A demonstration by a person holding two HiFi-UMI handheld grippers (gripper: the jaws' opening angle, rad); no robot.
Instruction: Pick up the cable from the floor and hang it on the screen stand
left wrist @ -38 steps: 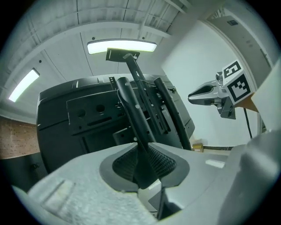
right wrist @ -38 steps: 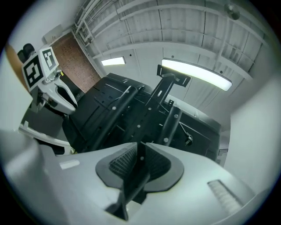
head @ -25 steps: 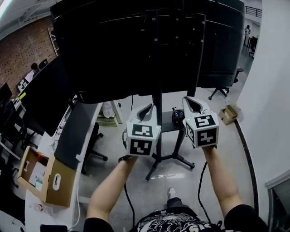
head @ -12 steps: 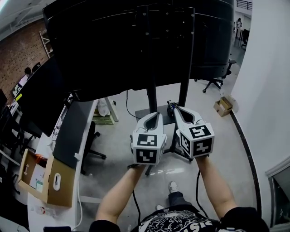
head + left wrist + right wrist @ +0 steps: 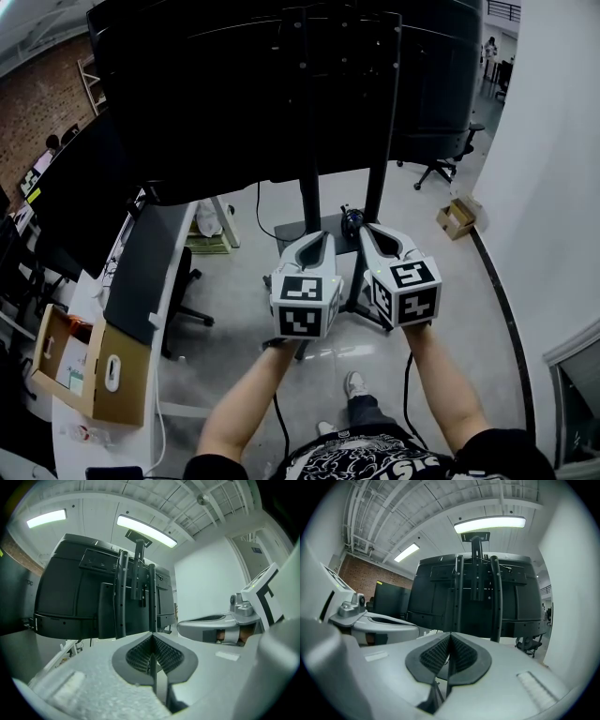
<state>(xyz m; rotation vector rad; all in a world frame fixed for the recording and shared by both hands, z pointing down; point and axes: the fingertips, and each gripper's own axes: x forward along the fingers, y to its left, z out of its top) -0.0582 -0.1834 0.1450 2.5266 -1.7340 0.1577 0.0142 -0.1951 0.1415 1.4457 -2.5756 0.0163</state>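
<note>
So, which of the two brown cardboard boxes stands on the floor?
The smaller brown cardboard box, on the grey floor by the white wall on the right. The larger box sits up on the white desk at the left.

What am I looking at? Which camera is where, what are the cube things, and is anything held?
There is no robot here. A person holds a two-jaw gripper in each hand, and the marker cubes are part of those grippers. The head view looks down from the person's head and shows the left gripper and the right gripper in front of the screen stand, whose screen is seen from behind. The other two views ride on the grippers. Both pairs of jaws are shut and empty. A dark bundle on the stand's base may be the cable.
</note>
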